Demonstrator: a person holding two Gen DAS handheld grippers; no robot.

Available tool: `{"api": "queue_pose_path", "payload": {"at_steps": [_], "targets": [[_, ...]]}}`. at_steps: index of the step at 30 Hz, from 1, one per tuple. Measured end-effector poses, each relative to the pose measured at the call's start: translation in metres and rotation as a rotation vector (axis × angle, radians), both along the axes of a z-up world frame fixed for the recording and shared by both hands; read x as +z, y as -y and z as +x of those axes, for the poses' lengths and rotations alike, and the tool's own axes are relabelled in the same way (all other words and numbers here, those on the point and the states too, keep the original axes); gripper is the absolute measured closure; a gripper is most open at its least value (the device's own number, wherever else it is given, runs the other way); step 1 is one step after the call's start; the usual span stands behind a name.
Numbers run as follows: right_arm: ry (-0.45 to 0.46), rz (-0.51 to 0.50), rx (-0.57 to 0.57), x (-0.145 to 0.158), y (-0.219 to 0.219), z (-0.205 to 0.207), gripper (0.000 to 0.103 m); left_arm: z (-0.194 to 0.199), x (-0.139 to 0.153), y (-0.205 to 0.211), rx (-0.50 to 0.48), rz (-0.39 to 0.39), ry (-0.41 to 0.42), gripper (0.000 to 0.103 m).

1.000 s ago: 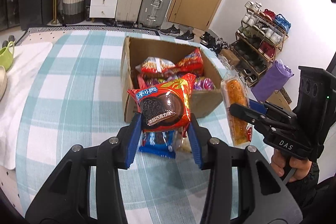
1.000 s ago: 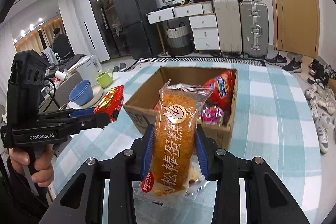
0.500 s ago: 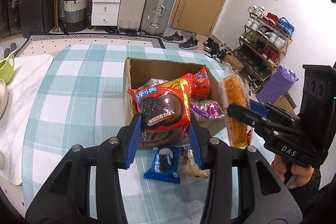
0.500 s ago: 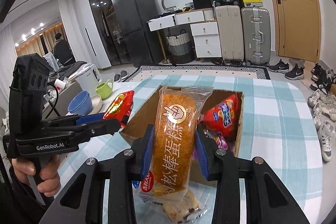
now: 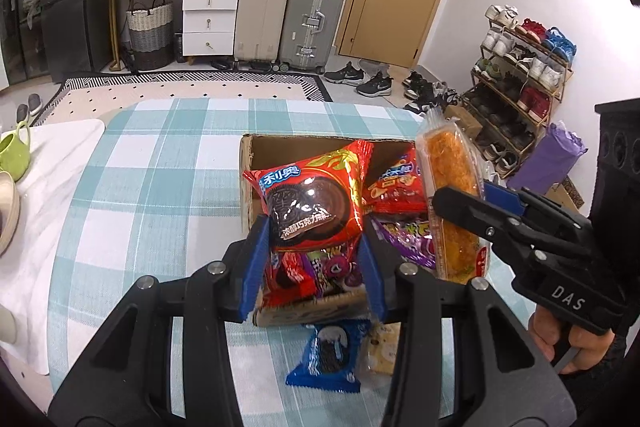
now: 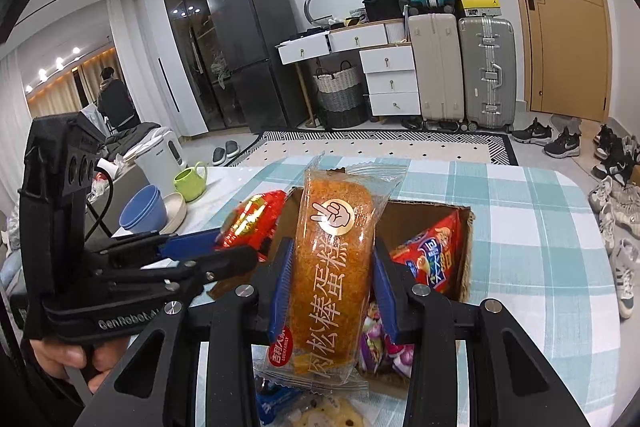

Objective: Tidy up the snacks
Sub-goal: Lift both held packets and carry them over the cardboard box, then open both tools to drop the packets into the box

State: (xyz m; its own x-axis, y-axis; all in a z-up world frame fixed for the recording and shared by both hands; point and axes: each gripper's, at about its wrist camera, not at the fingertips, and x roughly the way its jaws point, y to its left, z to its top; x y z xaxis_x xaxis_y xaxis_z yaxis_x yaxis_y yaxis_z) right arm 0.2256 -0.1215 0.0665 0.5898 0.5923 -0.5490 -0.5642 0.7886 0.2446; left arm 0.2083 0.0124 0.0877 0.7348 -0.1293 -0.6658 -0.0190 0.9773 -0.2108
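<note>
My left gripper [image 5: 314, 259] is shut on a red Oreo-style cookie pack [image 5: 310, 201] and holds it over the near edge of an open cardboard box [image 5: 250, 163] full of snack bags. My right gripper [image 6: 332, 279] is shut on a long orange cake bar [image 6: 330, 267] in clear wrap, held upright over the box [image 6: 464, 259]; this bar also shows in the left wrist view [image 5: 450, 183]. A blue cookie pack [image 5: 330, 357] and a biscuit pack [image 5: 380, 351] lie on the checked tablecloth in front of the box.
The checked tablecloth [image 5: 160, 179] covers the table. A green mug [image 6: 191, 183], blue bowls [image 6: 143, 213] and a white kettle [image 6: 160, 157] stand to the left. Suitcases [image 5: 284, 15], drawers and a shoe rack [image 5: 520, 75] lie beyond.
Both grippers have risen and moved forward with their snacks, from in front of the box to above it. The two loose packs stayed on the cloth.
</note>
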Motion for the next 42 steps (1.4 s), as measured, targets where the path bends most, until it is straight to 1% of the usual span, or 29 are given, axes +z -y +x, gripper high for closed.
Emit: {"api": "queue_pose_path", "payload": {"at_steps": [8,12,19,27,29,30,31,33,35,36,37,38,39,40,42], "targets": [[-0.027,0.0,-0.001,-0.011,-0.009,0.02,0.066,0.026,-0.013,0.004,0.012,0.029,-0.011,0.063],[-0.037,-0.004,-0.002,-0.016,-0.013,0.03,0.066,0.036,-0.019,0.004,0.016,0.03,-0.014,0.063],[-0.052,-0.013,-0.013,-0.025,-0.017,0.043,0.066,0.049,-0.031,0.001,0.021,0.036,-0.032,0.063],[-0.053,-0.028,-0.018,-0.029,-0.017,0.046,0.065,0.055,-0.04,0.0,0.022,0.048,-0.043,0.063],[-0.036,-0.031,-0.012,-0.027,-0.016,0.043,0.059,0.055,-0.04,0.0,0.024,0.051,-0.043,0.063],[-0.019,-0.034,-0.012,-0.024,-0.015,0.039,0.053,0.056,-0.041,0.0,0.023,0.055,-0.044,0.063],[0.003,-0.037,-0.016,-0.02,-0.014,0.035,0.051,0.055,-0.041,0.0,0.021,0.057,-0.045,0.063],[0.021,-0.041,-0.021,-0.015,-0.01,0.029,0.049,0.054,-0.042,0.0,0.021,0.056,-0.045,0.063],[0.027,-0.049,-0.032,-0.011,-0.004,0.026,0.037,0.051,-0.041,-0.001,0.019,0.045,-0.045,0.062],[0.03,-0.051,-0.038,-0.009,0.0,0.024,0.025,0.05,-0.04,-0.002,0.019,0.042,-0.046,0.059],[0.032,-0.051,-0.043,-0.008,0.004,0.021,0.015,0.047,-0.039,-0.002,0.02,0.038,-0.045,0.055],[0.034,-0.047,-0.051,-0.007,0.009,0.018,0.012,0.044,-0.038,-0.003,0.019,0.033,-0.041,0.054],[0.035,-0.043,-0.058,-0.006,0.014,0.015,0.006,0.041,-0.036,-0.003,0.016,0.024,-0.035,0.048],[0.036,-0.042,-0.067,-0.005,0.018,0.011,0.001,0.038,-0.034,-0.004,0.017,0.022,-0.033,0.037],[0.033,-0.048,-0.094,-0.004,0.027,0.005,0.001,0.031,-0.03,-0.006,0.027,0.025,-0.029,0.025]]}}
